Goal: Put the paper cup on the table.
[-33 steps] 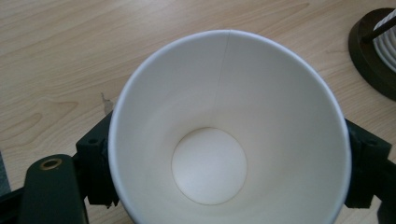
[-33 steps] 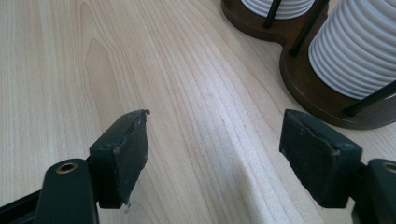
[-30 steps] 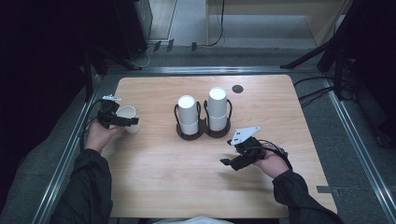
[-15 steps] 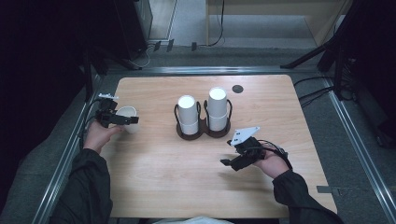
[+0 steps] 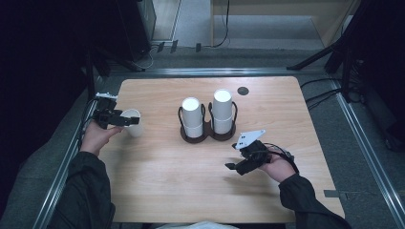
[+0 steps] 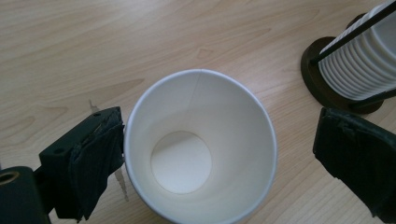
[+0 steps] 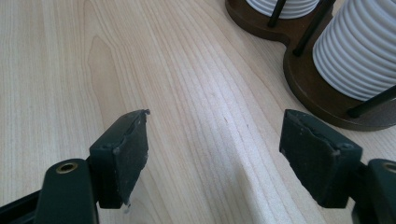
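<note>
Two handheld grippers are at work over a light wooden table [image 5: 157, 191], one in each of a person's hands, with dark sleeves coming in from the near edge. At the left side of the table stands a single white paper cup [image 5: 132, 122], upright and with its mouth open to the ceiling. The left gripper [image 5: 125, 120] is at this cup, reaching in from the table's left edge. In the left gripper view the cup [image 6: 201, 147] sits between the two black jaws and looks empty inside. The jaws have just been opening: one jaw is right against the cup's rim, and I cannot tell if it touches, while the other stands clearly apart from it, so the cup is not pinched.

In the middle of the table, toward the far side, a dark brown wooden holder [image 5: 203, 136] with thin black uprights carries two tall stacks of white cups [image 5: 222, 110], side by side. The loose cup is well to the left of this holder. A small dark round disc [image 5: 243, 90] is set in the table beyond the stacks, to their right.

The right gripper [image 5: 234, 167] is over bare wood on the near right, well apart from the holder, with a grey three-cornered plate on top. In the right gripper view its jaws are spread wide with nothing between them but the tabletop.
</note>
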A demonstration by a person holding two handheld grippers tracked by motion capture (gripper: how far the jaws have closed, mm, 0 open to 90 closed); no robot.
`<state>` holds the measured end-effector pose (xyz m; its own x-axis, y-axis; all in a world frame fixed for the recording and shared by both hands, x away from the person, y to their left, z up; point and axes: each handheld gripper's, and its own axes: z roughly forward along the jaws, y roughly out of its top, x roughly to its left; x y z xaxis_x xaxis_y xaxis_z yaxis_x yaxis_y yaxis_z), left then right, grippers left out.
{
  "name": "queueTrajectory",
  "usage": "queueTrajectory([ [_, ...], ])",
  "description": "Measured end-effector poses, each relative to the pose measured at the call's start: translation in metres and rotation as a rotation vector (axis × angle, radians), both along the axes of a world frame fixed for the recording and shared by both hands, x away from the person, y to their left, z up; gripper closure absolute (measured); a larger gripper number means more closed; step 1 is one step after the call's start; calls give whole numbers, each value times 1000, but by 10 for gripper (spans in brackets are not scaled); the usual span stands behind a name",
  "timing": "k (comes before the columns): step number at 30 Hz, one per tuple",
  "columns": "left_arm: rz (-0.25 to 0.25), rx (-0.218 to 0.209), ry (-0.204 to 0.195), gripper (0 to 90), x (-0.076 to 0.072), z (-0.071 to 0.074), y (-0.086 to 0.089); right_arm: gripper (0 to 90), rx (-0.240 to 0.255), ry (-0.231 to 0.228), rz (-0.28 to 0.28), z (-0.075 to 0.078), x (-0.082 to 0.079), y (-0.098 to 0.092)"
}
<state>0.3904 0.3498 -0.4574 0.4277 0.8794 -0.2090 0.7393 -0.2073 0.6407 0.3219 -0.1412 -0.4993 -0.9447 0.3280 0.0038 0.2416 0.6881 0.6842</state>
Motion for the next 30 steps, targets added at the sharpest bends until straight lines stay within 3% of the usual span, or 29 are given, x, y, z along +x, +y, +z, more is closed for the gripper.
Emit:
queueTrajectory([
  [4,18,-14,-29,25,-3,8,5,240,-1,1,3,0,0,0],
  [7,28,-55,-24,25,-6,12,10,239,2,1,0,0,0,0],
  [13,35,-51,-29,26,-10,19,9,239,6,-4,-2,1,0,-1],
  [17,6,-64,-28,26,-12,25,3,239,6,5,-6,2,-1,-1],
  [25,-47,-49,-43,27,-18,33,-16,239,10,-3,-7,4,2,-3],
  [30,-66,-50,-17,61,-22,33,-30,240,13,-5,-7,4,4,-3],
])
